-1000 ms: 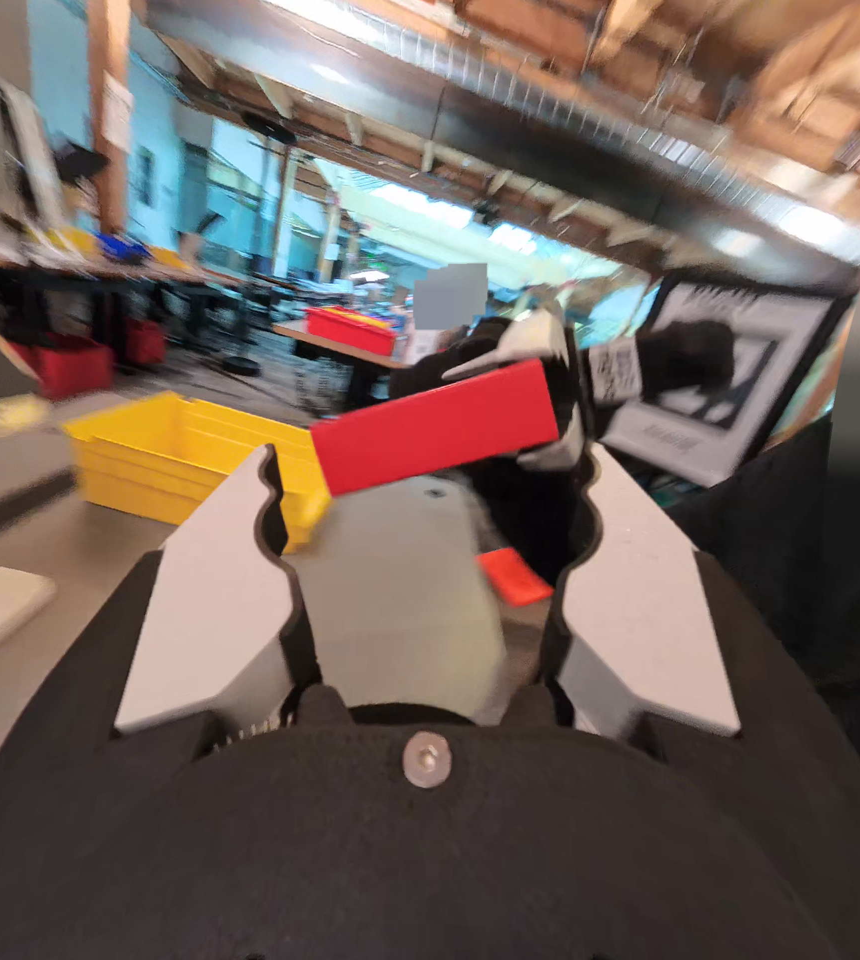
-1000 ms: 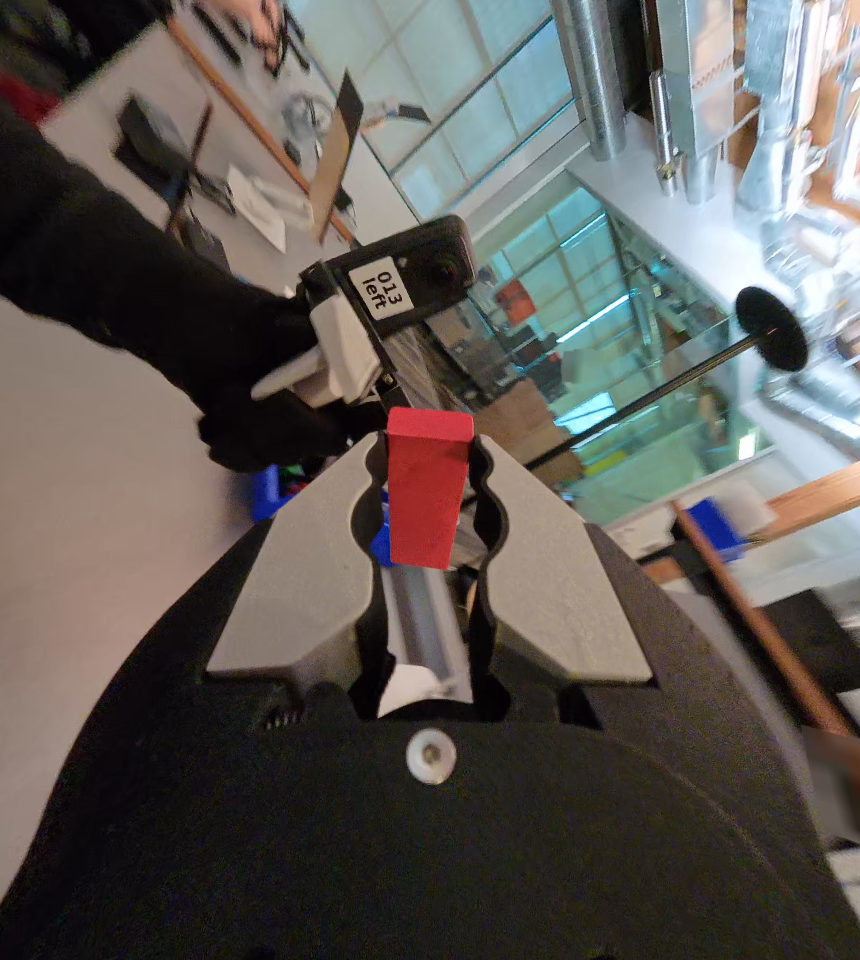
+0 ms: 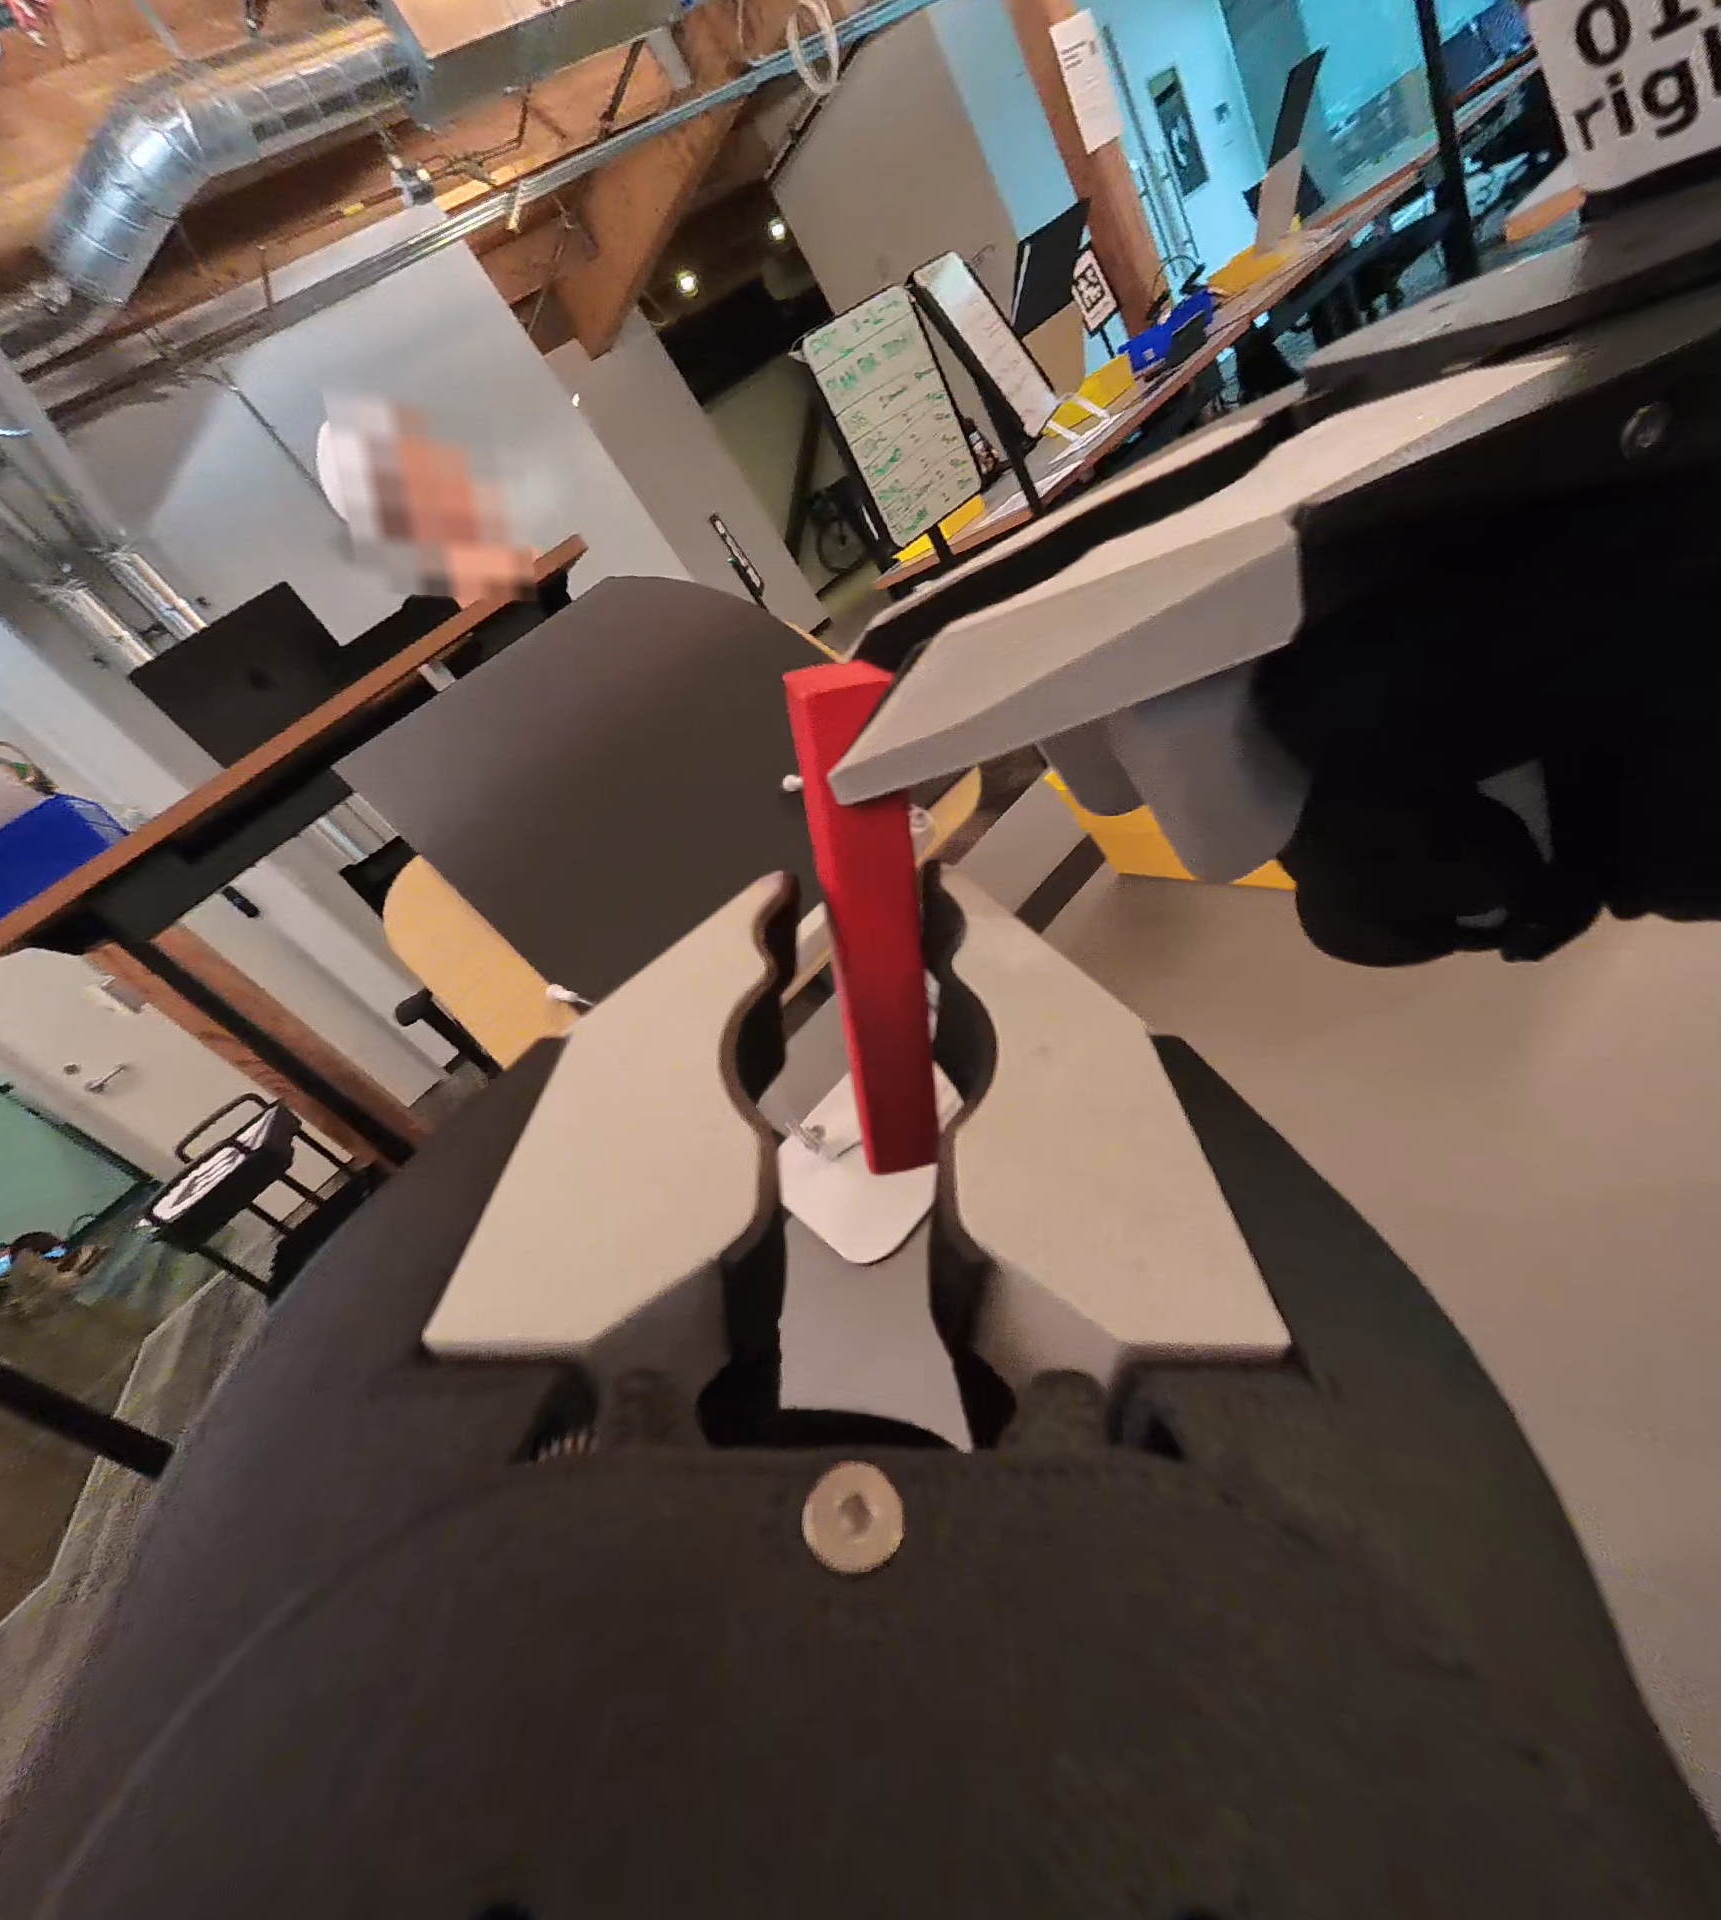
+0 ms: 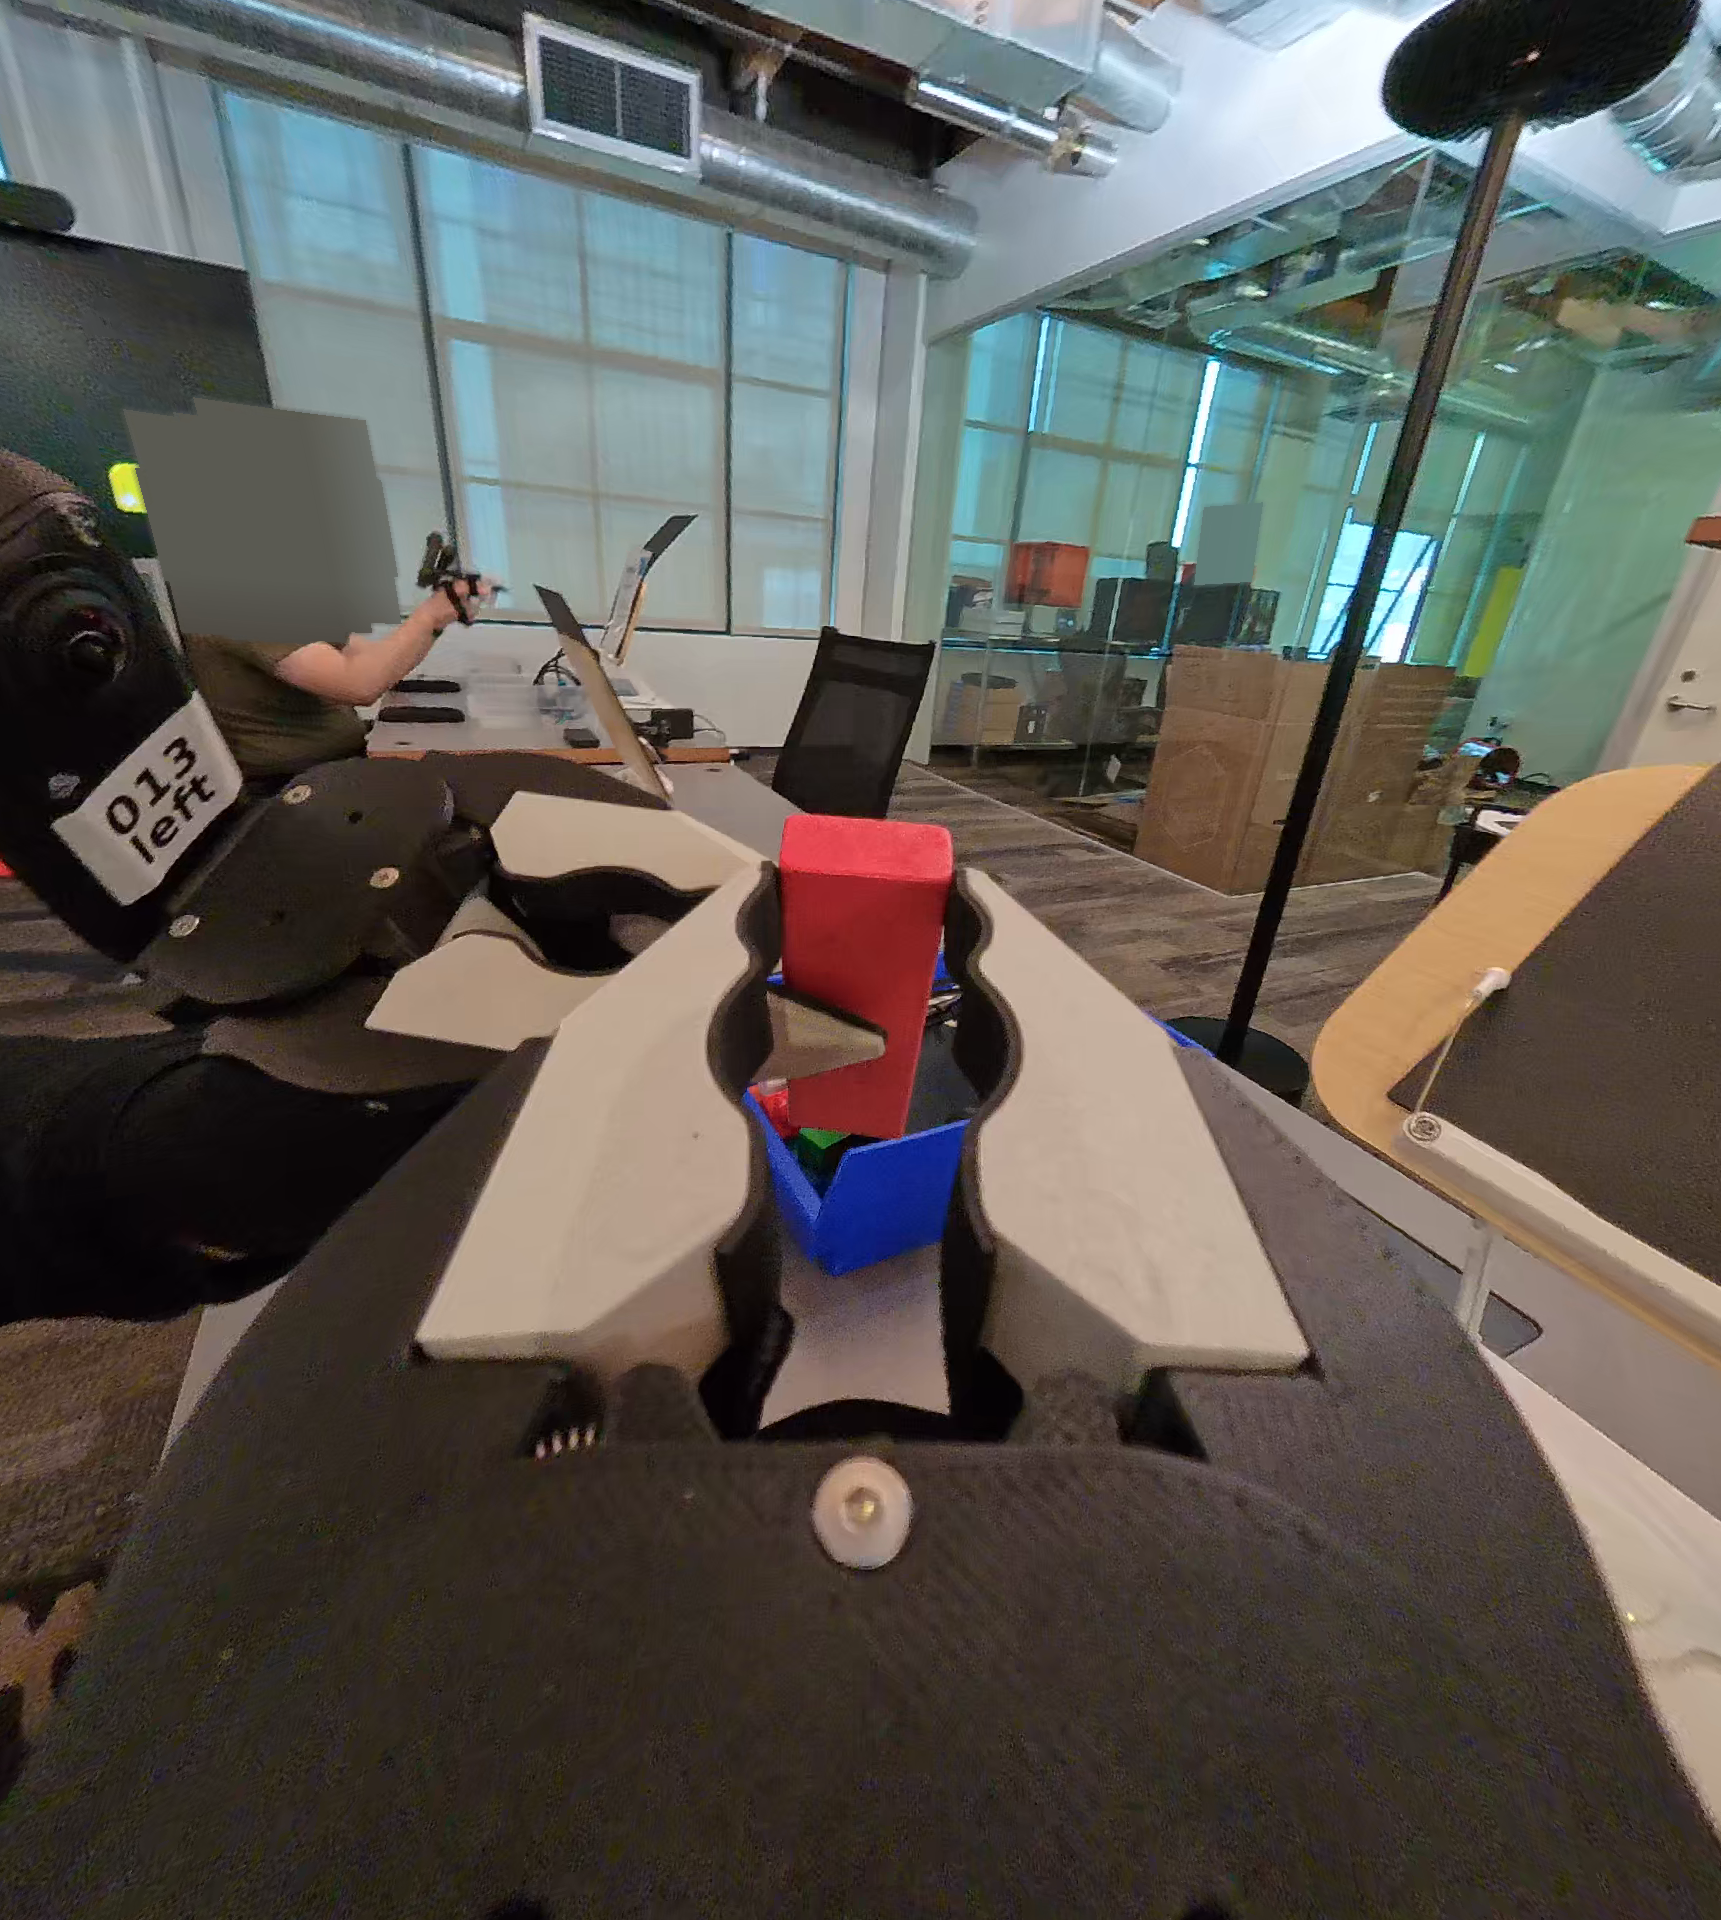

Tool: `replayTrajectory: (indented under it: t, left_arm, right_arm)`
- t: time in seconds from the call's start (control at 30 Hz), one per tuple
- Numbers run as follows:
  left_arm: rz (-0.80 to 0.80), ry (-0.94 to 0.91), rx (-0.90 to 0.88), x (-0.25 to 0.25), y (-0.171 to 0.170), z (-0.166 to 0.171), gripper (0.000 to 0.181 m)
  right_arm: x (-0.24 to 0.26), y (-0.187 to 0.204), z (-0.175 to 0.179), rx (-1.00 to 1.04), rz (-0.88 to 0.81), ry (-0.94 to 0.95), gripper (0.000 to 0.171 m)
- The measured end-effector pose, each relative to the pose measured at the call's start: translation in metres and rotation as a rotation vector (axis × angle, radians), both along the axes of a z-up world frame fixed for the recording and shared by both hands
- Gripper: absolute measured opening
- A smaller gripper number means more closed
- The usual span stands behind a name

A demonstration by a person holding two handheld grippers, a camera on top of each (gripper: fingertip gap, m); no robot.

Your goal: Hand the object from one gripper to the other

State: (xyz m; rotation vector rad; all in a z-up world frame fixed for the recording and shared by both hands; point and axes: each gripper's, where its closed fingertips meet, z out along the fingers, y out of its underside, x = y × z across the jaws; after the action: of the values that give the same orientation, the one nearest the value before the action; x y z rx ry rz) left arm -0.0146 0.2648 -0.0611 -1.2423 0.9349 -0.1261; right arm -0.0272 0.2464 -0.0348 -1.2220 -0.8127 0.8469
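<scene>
A red rectangular block [image 4: 861, 966] stands upright in my right gripper [image 4: 866, 894], which is shut on its sides. In the left wrist view the block [image 3: 871, 966] runs between the jaws of my left gripper [image 3: 861, 899]. It touches the right-hand jaw, and a narrow gap shows at the left-hand jaw. My right gripper [image 3: 861, 717] comes in from the upper right and holds the block's upper end. In the right wrist view, one left fingertip [image 4: 820, 1039] crosses the front of the block. The other is hidden behind it.
A blue bin [image 4: 866, 1205] with coloured blocks sits below the grippers on the grey table [image 3: 1458, 1143]. A yellow bin [image 3: 1136, 842] lies farther off. A wood-backed chair [image 4: 1458, 935] is at the right, a black pole stand [image 4: 1355, 623] behind. A person [image 4: 316, 686] sits at a far desk. The grippers are tip to tip, or close to it.
My left gripper was wide open and apart from the block; its jaws have now narrowed around the block. My right gripper still holds the block. Both views have swung round.
</scene>
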Motion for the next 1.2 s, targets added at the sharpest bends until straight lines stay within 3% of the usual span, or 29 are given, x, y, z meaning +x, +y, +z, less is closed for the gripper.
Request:
replayTrajectory:
  t: [0.2, 0.27, 0.43, 0.5, 0.57, 0.7, 0.93, 1.2]
  left_arm:
    - [0.007, -0.002, -0.008, -0.001, 0.002, -0.002, 0.016]
    - [-0.029, 0.0, -0.025, 0.001, -0.001, -0.002, 0.014]
    - [-0.368, -0.137, -0.263, 0.004, -0.024, 0.002, 0.014]
    - [-0.512, -0.259, -0.362, -0.003, -0.031, 0.011, 0.014]
    - [-0.796, -0.328, -0.482, -0.008, -0.058, 0.018, 0.014]
    - [-1.099, -0.381, -0.545, -0.022, -0.089, 0.023, 0.014]
    - [-1.292, -0.242, -0.547, -0.016, -0.131, 0.009, 0.014]
    - [-1.429, -0.173, -0.575, -0.015, -0.159, 0.001, 0.014]
  right_arm:
    - [-0.003, 0.004, 0.0, -0.016, -0.032, 0.037, 0.03]
    - [-0.004, 0.002, 0.0, 0.016, -0.025, 0.019, 0.04]
    - [0.001, -0.012, 0.004, 0.081, 0.087, -0.007, 0.054]
    - [0.007, -0.016, 0.002, 0.074, 0.146, -0.016, 0.051]
    - [0.011, -0.023, -0.004, 0.028, 0.253, -0.017, 0.046]
    - [0.011, -0.046, -0.02, -0.092, 0.502, 0.002, 0.039]
    - [-0.012, -0.099, -0.047, -0.183, 0.853, -0.043, 0.04]
    - [-0.018, -0.133, -0.048, -0.181, 1.062, 0.015, 0.031]
